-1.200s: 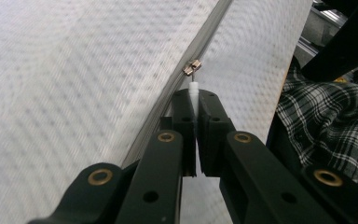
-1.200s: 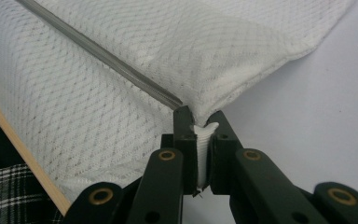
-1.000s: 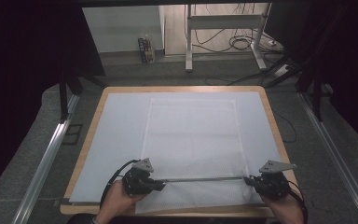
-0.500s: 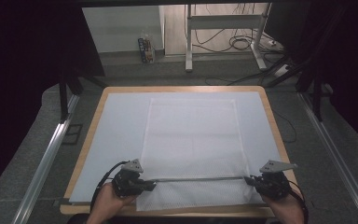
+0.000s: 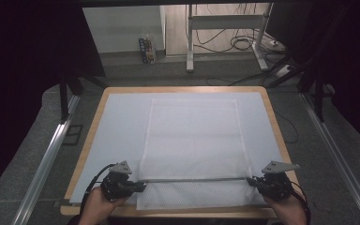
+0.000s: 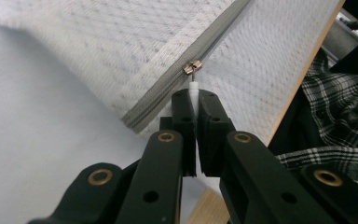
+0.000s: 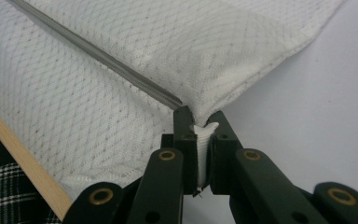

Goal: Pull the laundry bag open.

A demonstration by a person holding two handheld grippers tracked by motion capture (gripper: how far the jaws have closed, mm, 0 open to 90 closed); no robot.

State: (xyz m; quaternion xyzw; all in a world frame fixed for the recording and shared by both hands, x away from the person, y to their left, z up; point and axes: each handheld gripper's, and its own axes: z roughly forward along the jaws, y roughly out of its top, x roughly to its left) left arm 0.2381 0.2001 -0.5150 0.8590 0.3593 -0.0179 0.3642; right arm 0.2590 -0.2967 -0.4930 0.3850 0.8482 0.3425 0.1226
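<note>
Both grippers are pinching the white mesh bag [image 5: 193,150] near the table's near edge.

Left gripper [image 6: 195,95] is squeezing almost fully closed on the small white zipper pull [image 6: 194,88], which is hanging from the metal slider [image 6: 191,67] on the grey zipper [image 5: 192,179]. Right gripper [image 7: 199,122] is squeezing nearly closed on a bunched corner of the bag [image 7: 204,133] at the zipper's other end. The bag is lying flat on the pale blue sheet [image 5: 122,126] covering the wooden table [image 5: 274,123].

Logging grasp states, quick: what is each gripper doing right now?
Left gripper: closed on the white zipper pull of the mesh bag.
Right gripper: closed on the bag's edge, where the grey zipper ends.
</note>
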